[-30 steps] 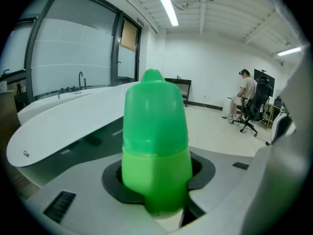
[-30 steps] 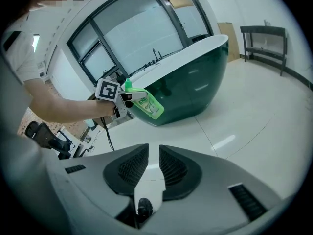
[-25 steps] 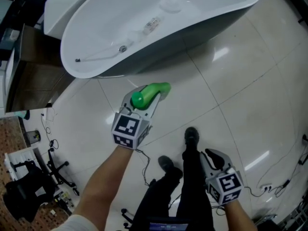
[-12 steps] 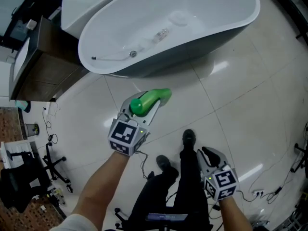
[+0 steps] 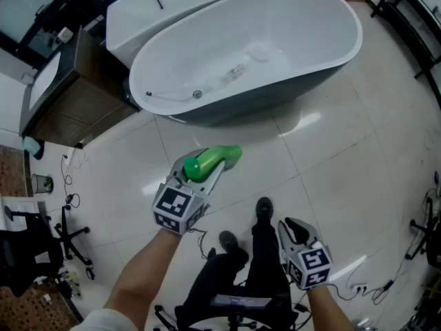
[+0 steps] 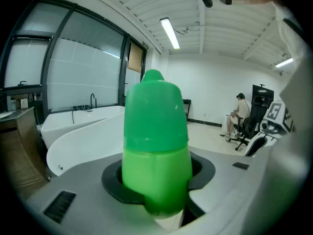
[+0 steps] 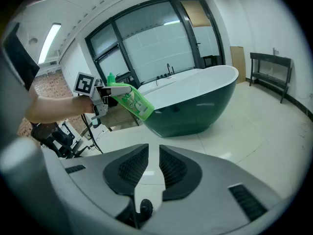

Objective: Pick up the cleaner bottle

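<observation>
The green cleaner bottle (image 5: 210, 161) lies tilted in my left gripper (image 5: 222, 165), which is shut on it above the pale tiled floor. In the left gripper view the bottle (image 6: 155, 146) fills the middle, its cap end pointing away, clamped between the jaws of the left gripper (image 6: 156, 182). The right gripper view shows the bottle (image 7: 129, 101) and the hand holding it at the left. My right gripper (image 5: 295, 227) hangs low at the right beside the person's legs. Its pads (image 7: 128, 166) stand almost together with nothing between them.
A white bathtub (image 5: 344, 47) with a dark outer shell (image 7: 210, 97) stands ahead. A brown cabinet (image 5: 76, 95) is at its left end. Office chairs (image 5: 69, 233) and cables sit at the left, a black rack (image 5: 413, 19) at the right. A seated person (image 6: 239, 112) is far off.
Both grippers have come up off the floor, the left one carrying the bottle. The tub now sits lower and more fully in the head view.
</observation>
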